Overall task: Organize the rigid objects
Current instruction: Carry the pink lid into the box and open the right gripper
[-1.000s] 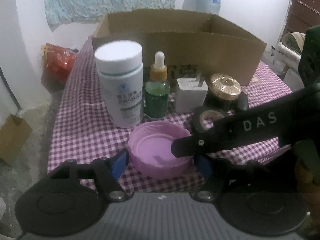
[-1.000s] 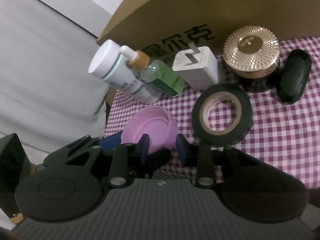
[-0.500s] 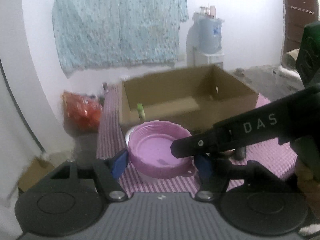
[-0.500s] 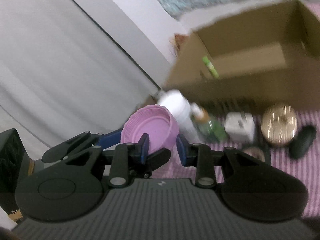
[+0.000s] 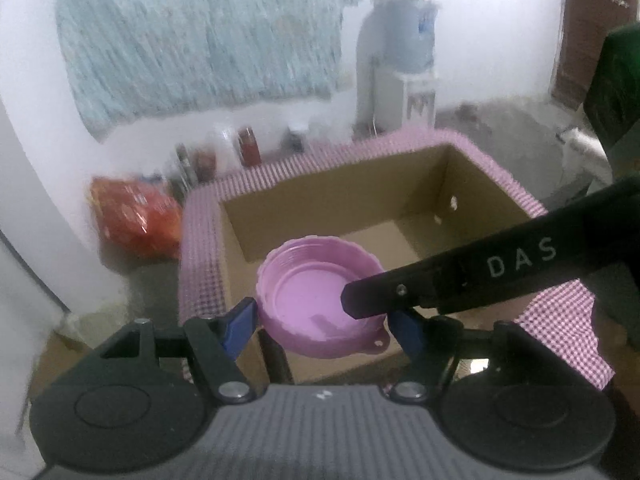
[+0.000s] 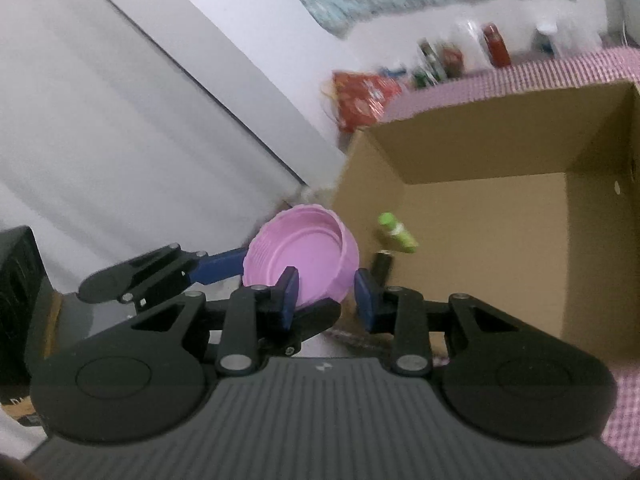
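Your left wrist view looks straight down into the cardboard box (image 5: 352,216) and shows only bare brown floor and walls, but your right wrist view catches what that one misses: a small green bottle (image 6: 396,234) lying inside the box near its left wall, with a dark object just below it that is too blurred to name. The pink lid (image 5: 320,300) is the thing you carry; it is a shallow round plastic cap, open side up, with a ribbed inner wall, a scalloped rim and a small tab at 5 o'clock. It hangs in the air over the near wall of the box, above the purple checked cloth of the worktop (image 5: 560,312). Your left tool (image 5: 322,322) is spread wide around the lid, its blue pads pressing on the outer wall at 9 and 3 o'clock. Your right tool (image 6: 327,295) reaches in from 3 o'clock in the left view as a long black finger marked DAS; its two blue pads pinch the lid's rim, one inside and one outside, with the gap narrow. Both tools tilt downward toward the box.
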### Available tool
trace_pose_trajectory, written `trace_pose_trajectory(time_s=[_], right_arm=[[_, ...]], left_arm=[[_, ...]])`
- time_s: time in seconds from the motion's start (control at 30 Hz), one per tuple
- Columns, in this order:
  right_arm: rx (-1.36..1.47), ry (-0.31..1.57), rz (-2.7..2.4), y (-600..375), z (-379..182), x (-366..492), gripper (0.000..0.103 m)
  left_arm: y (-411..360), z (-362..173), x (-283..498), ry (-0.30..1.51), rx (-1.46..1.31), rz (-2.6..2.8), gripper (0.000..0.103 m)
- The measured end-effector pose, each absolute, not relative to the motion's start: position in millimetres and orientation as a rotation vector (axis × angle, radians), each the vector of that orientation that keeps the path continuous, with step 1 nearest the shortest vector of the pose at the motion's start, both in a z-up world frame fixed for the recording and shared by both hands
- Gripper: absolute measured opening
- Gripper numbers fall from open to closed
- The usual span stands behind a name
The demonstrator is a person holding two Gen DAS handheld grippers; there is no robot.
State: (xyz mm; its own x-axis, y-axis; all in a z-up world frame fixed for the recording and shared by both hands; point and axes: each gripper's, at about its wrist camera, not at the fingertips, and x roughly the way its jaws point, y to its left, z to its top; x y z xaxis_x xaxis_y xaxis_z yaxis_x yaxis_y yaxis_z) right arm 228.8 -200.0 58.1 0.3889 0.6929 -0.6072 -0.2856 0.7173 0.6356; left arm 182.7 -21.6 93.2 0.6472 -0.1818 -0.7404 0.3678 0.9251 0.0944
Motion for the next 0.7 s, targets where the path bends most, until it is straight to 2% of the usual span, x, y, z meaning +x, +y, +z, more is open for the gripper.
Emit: trace_pose_trajectory(time_s=[0.33, 0.7], right_arm=[[0.520, 1.298, 0.588, -196.3, -13.3, 306.0, 0.031], [0.516, 1.392, 0.559, -189.1, -40.9, 330.7, 0.031]], left_arm=[[-17.3, 26.0, 264.9, 1.143, 0.186, -0.340, 0.073], [-37.9, 4.3, 282.6, 1.167, 0.302, -0.313, 0.073]])
